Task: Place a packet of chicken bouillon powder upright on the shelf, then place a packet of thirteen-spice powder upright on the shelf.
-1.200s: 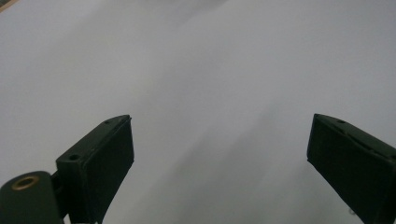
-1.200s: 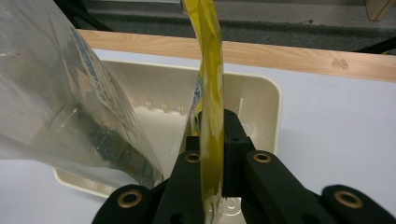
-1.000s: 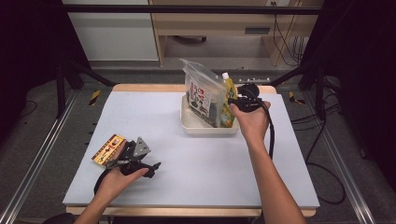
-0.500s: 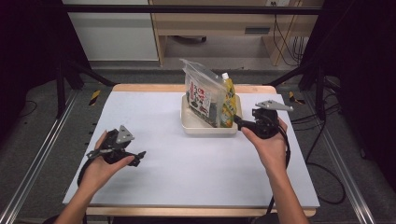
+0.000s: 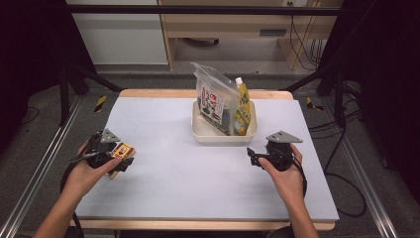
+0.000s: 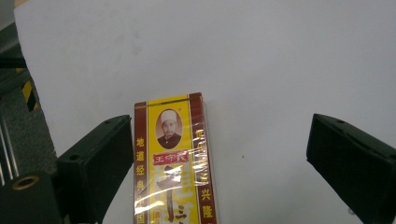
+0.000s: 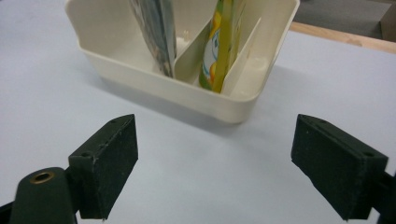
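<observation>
One pale surface carried one cream tray with dividers, holding one printed bag and one yellow pouch, both upright. One yellow-and-red box lay near the surface's left edge, between the spread fingers of the left gripper; contact could not be determined. The right gripper stood near the tray, its fingers just opened wide, released and holding nothing.
</observation>
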The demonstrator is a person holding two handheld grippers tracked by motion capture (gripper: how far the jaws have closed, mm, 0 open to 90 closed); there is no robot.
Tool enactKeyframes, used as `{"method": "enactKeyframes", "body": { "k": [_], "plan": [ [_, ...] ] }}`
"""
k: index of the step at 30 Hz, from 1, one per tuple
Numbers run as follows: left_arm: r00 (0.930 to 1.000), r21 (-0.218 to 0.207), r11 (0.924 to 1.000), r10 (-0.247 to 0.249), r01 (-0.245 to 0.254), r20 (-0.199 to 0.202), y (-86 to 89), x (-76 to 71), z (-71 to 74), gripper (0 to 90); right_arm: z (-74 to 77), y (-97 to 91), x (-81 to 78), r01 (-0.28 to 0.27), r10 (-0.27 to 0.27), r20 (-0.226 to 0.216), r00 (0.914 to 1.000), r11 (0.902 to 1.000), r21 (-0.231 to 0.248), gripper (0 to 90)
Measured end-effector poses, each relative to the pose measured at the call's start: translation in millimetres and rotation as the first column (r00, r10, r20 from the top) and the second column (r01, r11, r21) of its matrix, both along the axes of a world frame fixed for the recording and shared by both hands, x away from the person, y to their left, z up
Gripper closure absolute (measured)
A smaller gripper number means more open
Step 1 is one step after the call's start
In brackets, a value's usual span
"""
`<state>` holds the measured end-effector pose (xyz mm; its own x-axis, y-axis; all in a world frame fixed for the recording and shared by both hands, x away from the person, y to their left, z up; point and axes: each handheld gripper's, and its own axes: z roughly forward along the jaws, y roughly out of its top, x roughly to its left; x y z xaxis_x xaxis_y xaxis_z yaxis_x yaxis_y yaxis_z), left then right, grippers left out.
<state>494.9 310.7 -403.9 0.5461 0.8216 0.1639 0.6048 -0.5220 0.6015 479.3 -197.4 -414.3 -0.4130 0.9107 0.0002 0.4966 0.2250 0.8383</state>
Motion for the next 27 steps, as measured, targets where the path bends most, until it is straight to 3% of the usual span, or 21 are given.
{"method": "enactKeyframes", "body": {
  "k": [4,8,9,13,14,21,24,27],
  "plan": [
    [0.9981,0.053,0.9985,0.014,-0.011,-0.06,3.5,4.2,-0.1,9.6,-6.2,0.5,-4.6,-0.007,0.007,0.008,0.9999,1.0,-0.006,15.3],
    [0.9948,0.039,0.9991,0.017,-0.014,-0.1,7.7,8.2,-0.4,9.2,-7.7,2.2,-6.9,-0.016,0.016,0.018,0.9997,0.9998,-0.014,15.5],
    [0.991,0.056,0.9983,0.018,-0.011,-0.133,10.2,10.5,-1.6,9.4,-8.5,3.0,-7.1,-0.014,0.014,0.015,0.9998,0.9998,-0.015,15.5],
    [0.9837,0.072,0.9974,0.015,-0.002,-0.179,12.7,12.7,-4.3,10.0,-10.9,4.9,-6.7,-0.019,0.019,0.004,0.9998,0.9996,-0.019,15.6],
    [0.9793,0.081,0.9967,0.012,0.004,-0.202,13.3,13.2,-6.3,10.2,-12.3,6.7,-6.5,-0.022,0.022,0.001,0.9998,0.9994,-0.026,15.8],
    [0.967,0.118,0.9926,0.004,0.028,-0.255,15.2,13.3,-11.6,14.7,-16.4,7.0,-5.5,-0.022,0.021,-0.015,0.9997,0.9993,-0.032,16.0],
    [0.9642,0.122,0.9925,0.02,0.013,-0.264,17.0,15.9,-14.0,16.3,-16.7,6.7,-5.6,-0.02,0.02,-0.016,0.9997,0.9993,-0.03,16.0],
    [0.9498,0.142,0.9898,0.057,-0.013,-0.308,20.5,23.0,-20.7,20.3,-17.9,7.3,-5.6,-0.025,0.024,-0.022,0.9995,0.9992,-0.032,15.9]
  ]
}}
